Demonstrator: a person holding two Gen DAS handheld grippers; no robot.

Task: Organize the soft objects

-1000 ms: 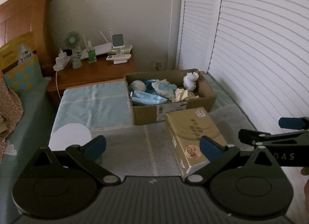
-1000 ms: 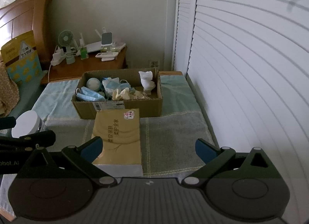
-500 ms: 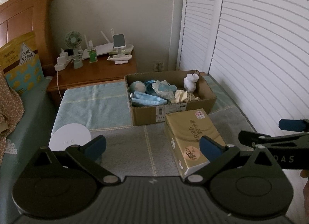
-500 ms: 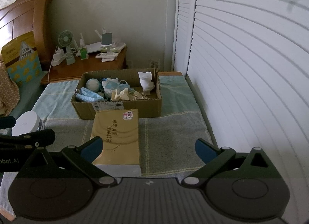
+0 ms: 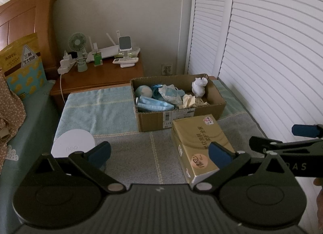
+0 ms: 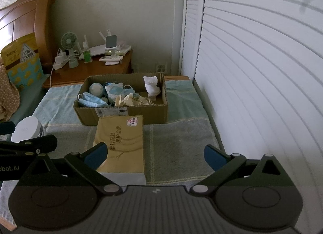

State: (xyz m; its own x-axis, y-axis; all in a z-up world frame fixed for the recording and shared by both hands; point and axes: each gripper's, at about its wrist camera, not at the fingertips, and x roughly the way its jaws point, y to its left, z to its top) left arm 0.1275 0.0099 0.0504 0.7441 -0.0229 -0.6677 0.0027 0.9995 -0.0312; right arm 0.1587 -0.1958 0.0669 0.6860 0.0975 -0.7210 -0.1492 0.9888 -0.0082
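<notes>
Both my grippers crept forward, fingers spread and empty; tissue pack (image 6: 121, 143) lies lengthwise ahead, probably nearer my right gripper (image 6: 154, 154).

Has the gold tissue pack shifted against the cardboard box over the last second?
No. The gold tissue pack lies just in front of the cardboard box, below its shipping label, exactly as before; only the cameras drifted slightly.

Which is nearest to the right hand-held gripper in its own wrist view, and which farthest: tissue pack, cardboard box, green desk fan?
1. Tissue pack: just ahead of the right hand-held gripper, toward its left finger.
2. Cardboard box: behind the pack.
3. Green desk fan: far left, on the nightstand.
</notes>
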